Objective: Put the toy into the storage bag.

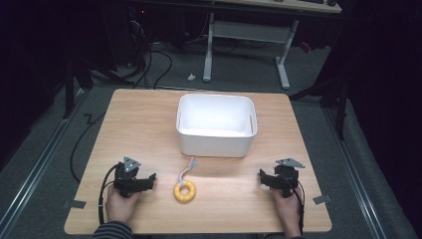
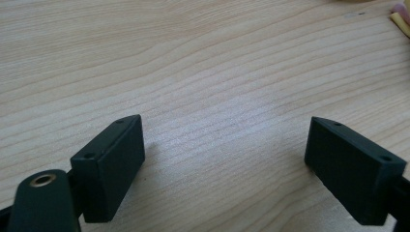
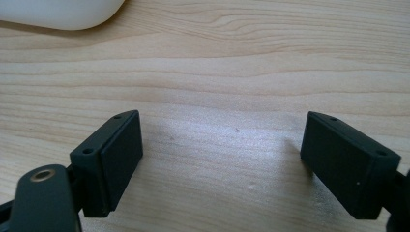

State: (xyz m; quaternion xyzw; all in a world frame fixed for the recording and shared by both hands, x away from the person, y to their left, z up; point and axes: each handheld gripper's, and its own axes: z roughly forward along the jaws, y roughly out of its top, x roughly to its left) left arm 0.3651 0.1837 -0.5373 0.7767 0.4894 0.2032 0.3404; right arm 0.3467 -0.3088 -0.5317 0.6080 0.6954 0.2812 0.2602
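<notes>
- A yellow ring lies flat on the wooden worktop, near the front edge and about at its middle; a short bundle of coloured strings runs from it toward the far edge.
- No writing or brand can be read on any thing.
- The ring lies between the two claws: just beside the left gripper, not touching it, and well apart from the right gripper.
- The left gripper rests low near the front left corner, jaws spread wide with nothing between them; the left gripper view shows bare wood there, and coloured ends at its top right corner.
- The right gripper, near the front right corner, is also spread wide and holds nothing.
- A white bin stands beyond the ring, toward the far edge; the right gripper view shows its rounded corner.
</notes>
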